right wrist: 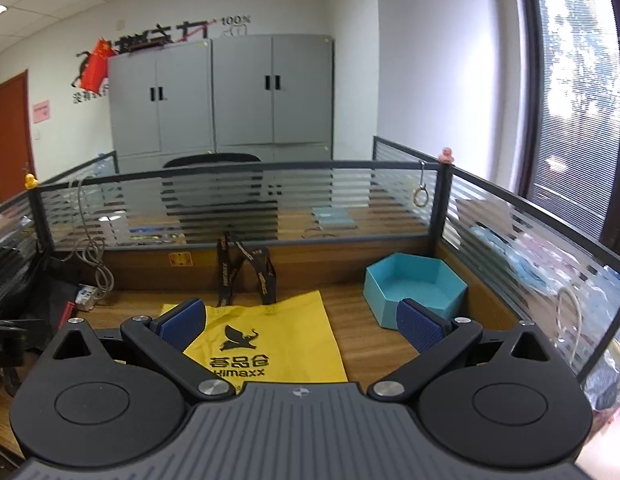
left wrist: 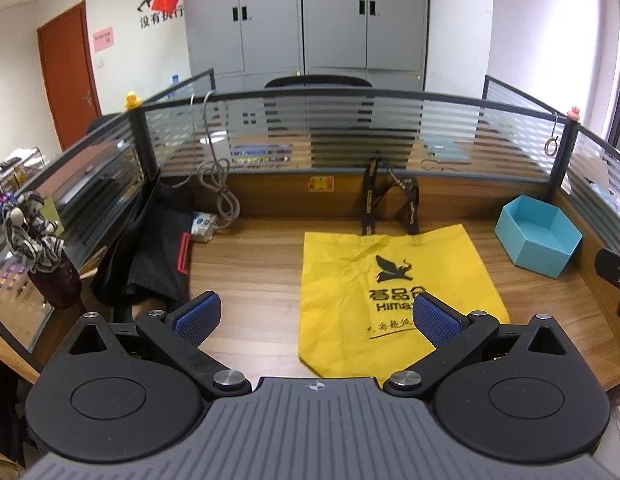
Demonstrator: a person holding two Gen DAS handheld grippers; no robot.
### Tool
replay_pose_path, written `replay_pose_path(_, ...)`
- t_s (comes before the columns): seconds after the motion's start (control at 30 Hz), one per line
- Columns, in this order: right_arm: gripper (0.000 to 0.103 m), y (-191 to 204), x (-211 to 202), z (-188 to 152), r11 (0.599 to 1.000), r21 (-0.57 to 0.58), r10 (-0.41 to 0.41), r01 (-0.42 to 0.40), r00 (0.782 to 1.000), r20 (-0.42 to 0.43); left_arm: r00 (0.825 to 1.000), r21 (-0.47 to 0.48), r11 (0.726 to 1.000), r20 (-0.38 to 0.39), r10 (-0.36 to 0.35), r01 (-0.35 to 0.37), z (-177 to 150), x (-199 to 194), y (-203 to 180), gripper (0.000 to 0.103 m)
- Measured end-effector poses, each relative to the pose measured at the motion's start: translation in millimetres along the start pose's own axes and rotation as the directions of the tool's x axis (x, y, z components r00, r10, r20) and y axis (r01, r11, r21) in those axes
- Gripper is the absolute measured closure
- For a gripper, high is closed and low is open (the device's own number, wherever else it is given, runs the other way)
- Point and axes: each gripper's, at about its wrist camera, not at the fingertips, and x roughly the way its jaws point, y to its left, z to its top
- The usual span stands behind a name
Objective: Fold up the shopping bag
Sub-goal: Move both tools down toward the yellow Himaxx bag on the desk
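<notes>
Ahead of the fingers, the yellow bag [left wrist: 349,300] looked like matt, creased cloth with woven black straps [left wrist: 389,200]. The worktop [left wrist: 250,280] was smooth wood grain. The blue finger pads [left wrist: 198,320] were dimpled and rubbery.

Light: was bright, from the large blown-out window [right wrist: 581,92] at right.
Edges: bowed heavily with fisheye distortion.
Focus: was slightly soft.
</notes>
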Motion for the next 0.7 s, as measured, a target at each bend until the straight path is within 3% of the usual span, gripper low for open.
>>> replay_pose_path(0.27,0.0,15,17,-16,0.997,0.031,-0.065,0.066,0.997,-0.038,0.998,-0.011,1.0,-0.06,0.003,-0.004,-10,40,35,0.0)
replay_pose_path(0.47,0.0,-21,96,-36,0.994,0.111,0.026,-0.01,0.989,-0.144,0.995,-0.012,1.0,-0.102,0.018,-0.02,-16,97,31,0.0)
replay_pose_path(0.7,0.0,-63,188,-60,0.973,0.213,0.14,-0.086,0.957,-0.255,0.983,-0.041,0.998,-0.174,-0.059,0.053,-20,180,-2,0.0)
